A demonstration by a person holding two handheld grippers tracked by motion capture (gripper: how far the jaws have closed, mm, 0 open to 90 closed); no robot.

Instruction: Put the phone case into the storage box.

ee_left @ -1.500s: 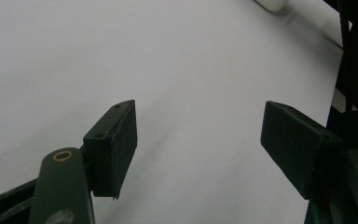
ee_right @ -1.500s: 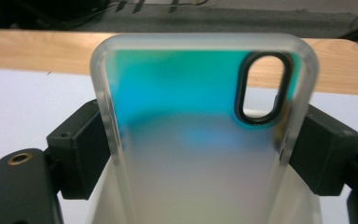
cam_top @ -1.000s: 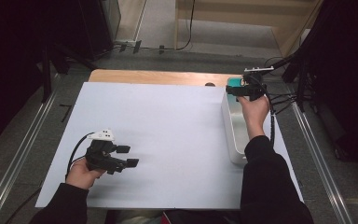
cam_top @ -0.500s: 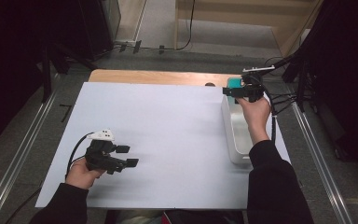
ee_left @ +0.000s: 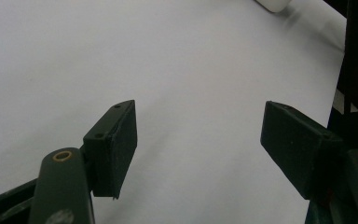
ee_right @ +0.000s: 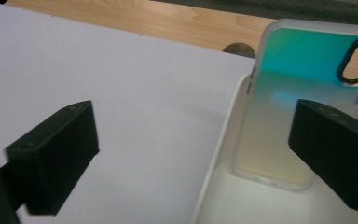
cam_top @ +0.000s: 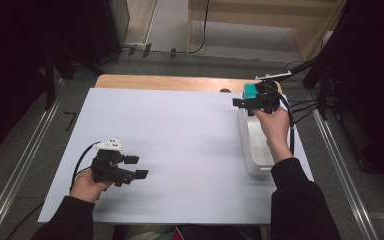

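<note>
Right gripper [cam_top: 241, 102] sits high up at the far right of the table, over the far end of the white tray [cam_top: 254, 150]. Its jaws stand wide apart and have just been closing a little. Nothing is held between them. One jaw is over the white sheet and the other is in front of the phone case. A second ago this gripper was a bit nearer the person and lower; now it has gone farther away and up.

Next, from biggest to smallest. The white sheet [cam_top: 180, 145] covers most of the table, and a strip of brown wood [cam_top: 170, 82] shows at its far edge. It looks just as it did before. The white tray lies along the right edge of the sheet and has not moved.

The left gripper [cam_top: 137, 167] rests low at the near left, just above the sheet. Its jaws are open with only bare sheet between them. It is in the same spot as a second ago, well apart from the right one.

The phone case [ee_right: 298, 102] stands up inside the tray, leaning on the far end. It is see-through with a green-blue shine on top and pale yellow at the bottom. It has stayed in place.
</note>
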